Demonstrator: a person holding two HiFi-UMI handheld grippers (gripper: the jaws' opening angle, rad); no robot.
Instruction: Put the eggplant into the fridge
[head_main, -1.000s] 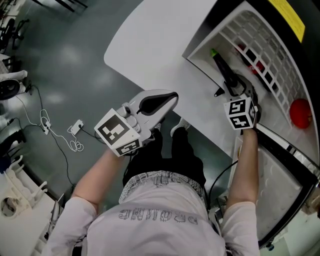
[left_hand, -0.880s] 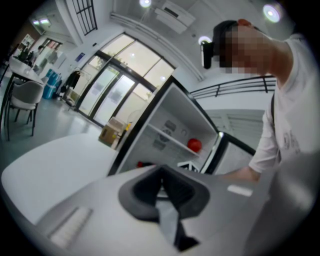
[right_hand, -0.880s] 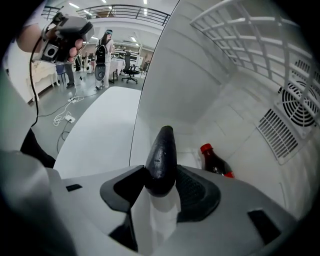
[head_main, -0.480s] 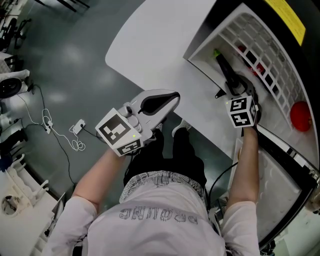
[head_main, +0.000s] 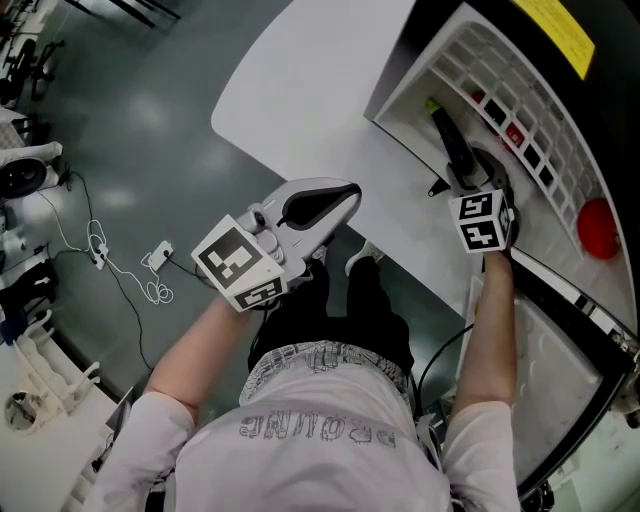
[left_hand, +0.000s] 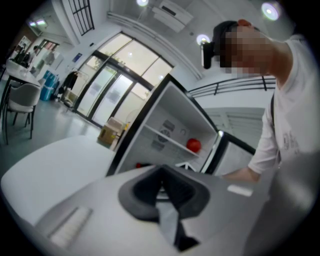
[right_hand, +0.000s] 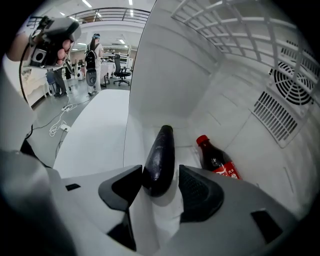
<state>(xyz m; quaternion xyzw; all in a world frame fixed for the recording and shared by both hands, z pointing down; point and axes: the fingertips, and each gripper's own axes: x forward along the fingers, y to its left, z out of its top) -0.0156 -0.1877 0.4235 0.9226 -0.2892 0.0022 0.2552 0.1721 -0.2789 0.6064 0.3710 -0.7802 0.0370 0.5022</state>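
- Right gripper (right_hand: 160, 176): fingers (right_hand: 200, 192) have just been opening, now wide, with the eggplant (right_hand: 160, 150) loose between them inside the fridge (right_hand: 170, 75).
- Left gripper (left_hand: 162, 190): fingers together, empty.
- Bottle (right_hand: 216, 162) right of the right fingers; white desk (right_hand: 95, 130) left.

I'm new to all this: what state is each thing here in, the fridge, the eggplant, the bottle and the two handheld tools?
fridge: door open.
eggplant: lying inside the fridge, between the right tool's jaws.
cola bottle: lying down, cap on, beside the eggplant.
right tool: open, jaws have just been opening, not squeezing the eggplant.
left tool: shut, empty, outside the fridge.
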